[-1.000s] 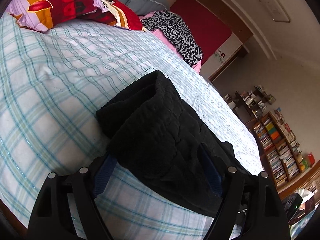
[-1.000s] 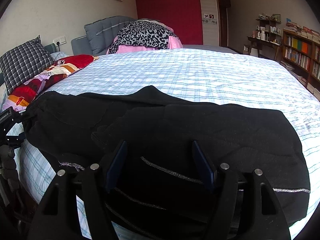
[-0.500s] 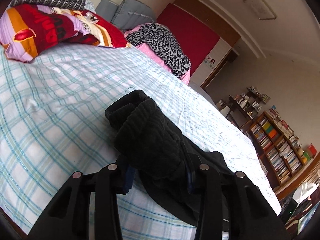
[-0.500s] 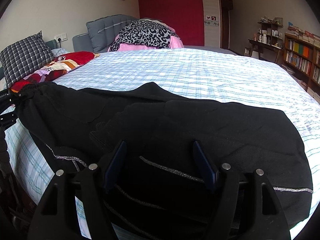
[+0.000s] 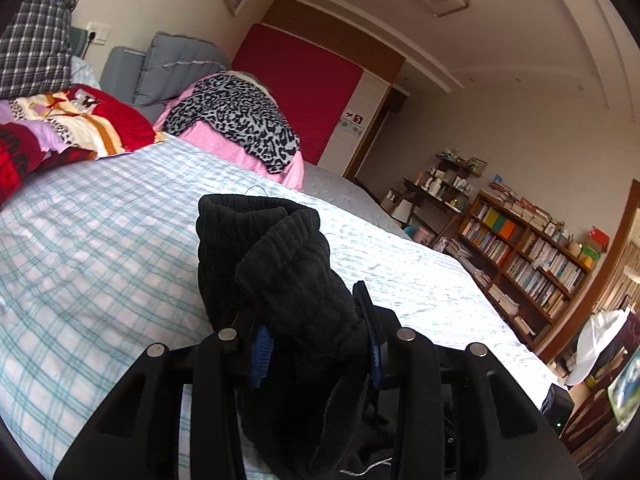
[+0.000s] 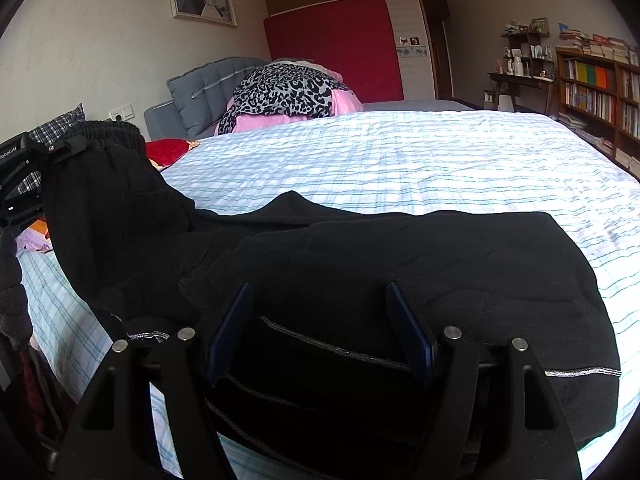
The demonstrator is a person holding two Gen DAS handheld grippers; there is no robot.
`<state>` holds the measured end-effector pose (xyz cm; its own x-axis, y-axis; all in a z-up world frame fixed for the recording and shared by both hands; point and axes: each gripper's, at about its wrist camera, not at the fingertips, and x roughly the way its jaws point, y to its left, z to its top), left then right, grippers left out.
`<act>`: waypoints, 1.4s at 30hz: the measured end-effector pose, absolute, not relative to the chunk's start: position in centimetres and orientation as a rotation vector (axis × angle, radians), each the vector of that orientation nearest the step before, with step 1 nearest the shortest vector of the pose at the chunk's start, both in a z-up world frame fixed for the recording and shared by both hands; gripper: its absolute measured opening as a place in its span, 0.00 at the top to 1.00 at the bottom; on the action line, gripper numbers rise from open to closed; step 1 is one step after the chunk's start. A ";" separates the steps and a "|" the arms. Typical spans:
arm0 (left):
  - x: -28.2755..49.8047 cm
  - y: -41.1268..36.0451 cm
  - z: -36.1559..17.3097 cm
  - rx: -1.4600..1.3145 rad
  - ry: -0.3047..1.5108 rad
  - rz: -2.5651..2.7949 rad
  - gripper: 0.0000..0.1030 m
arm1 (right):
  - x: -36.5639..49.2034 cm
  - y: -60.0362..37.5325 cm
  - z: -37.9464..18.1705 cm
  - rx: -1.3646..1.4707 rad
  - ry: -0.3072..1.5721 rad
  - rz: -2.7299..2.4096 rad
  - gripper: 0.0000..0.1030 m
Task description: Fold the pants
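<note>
— Holding what, on the left?

— My left gripper (image 5: 316, 332) is clenched on the ribbed waistband of the black knit pants (image 6: 360, 264), lifted off the pale blue checked bedsheet (image 6: 400, 152).

— And the right?

— My right gripper (image 6: 320, 328) sits with fingers spread over the folded legs; the rest lies flat near the bed's edge.

— The room?

— Grey padded headboard (image 6: 208, 88) at eleven o'clock, red wardrobe panel (image 6: 336, 48) at twelve, wooden bookshelf (image 6: 600, 88) at two.
</note>
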<state>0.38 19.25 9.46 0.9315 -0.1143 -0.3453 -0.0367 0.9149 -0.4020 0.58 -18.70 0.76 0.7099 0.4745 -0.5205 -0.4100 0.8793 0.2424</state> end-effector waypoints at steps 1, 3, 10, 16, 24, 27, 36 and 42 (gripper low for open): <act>0.8 18.2 9.8 -0.403 0.374 -0.058 0.65 | 0.6 -19.2 0.8 0.123 0.603 0.487 0.31; 1.5 16.2 10.4 -0.379 0.381 -0.093 0.67 | 0.5 -20.2 0.9 0.147 0.594 0.478 0.31; 4.7 7.8 11.4 -0.273 0.432 -0.229 0.78 | 0.7 -23.8 0.6 0.219 0.590 0.434 0.31; 7.3 2.1 9.4 -0.235 0.544 -0.322 0.78 | 0.3 -26.9 -0.1 0.297 0.593 0.435 0.31; 7.5 -2.4 4.5 -0.142 0.678 -0.386 0.71 | 0.3 -29.3 0.0 0.422 0.613 0.518 0.31; 6.6 -3.0 3.6 -0.127 0.696 -0.445 0.49 | 0.3 -30.5 0.2 0.468 0.623 0.540 0.31; 3.7 -0.5 5.5 -0.071 0.569 -0.434 0.41 | 1.1 -31.2 0.9 0.598 0.677 0.618 0.31; 5.4 2.4 5.5 0.048 0.514 -0.295 0.41 | 1.5 -30.2 1.1 0.671 0.733 0.721 0.30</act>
